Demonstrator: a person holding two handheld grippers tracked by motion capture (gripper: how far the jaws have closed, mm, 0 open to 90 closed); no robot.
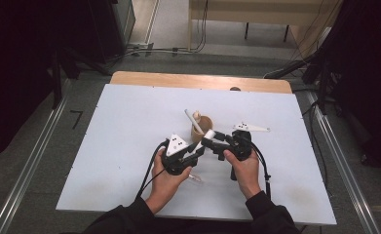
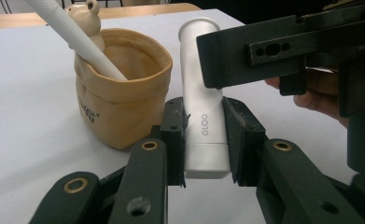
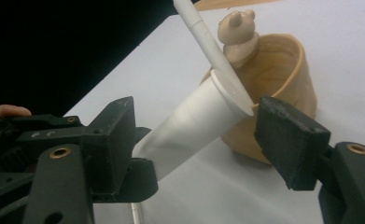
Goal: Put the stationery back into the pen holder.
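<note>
A white glue tube (image 2: 203, 93) marked GLOO is clamped low on its body by my left gripper (image 2: 203, 121), just above the white board. In the high view the left gripper (image 1: 198, 148) sits at the table's middle with the tube (image 1: 210, 133) pointing up and right. My right gripper (image 3: 194, 135) straddles the tube's flared top end (image 3: 231, 100), its pads on either side and a small gap at the right pad. Just behind stands a tan fabric pouch (image 2: 119, 102) holding a white pen (image 2: 73, 32) and a small bear figure (image 2: 89, 18).
The white board (image 1: 129, 146) covers a wooden table whose far edge (image 1: 198, 80) shows at the back. A small clear piece (image 1: 195, 179) lies by the left hand. Metal rails (image 1: 27, 165) run along the floor on both sides.
</note>
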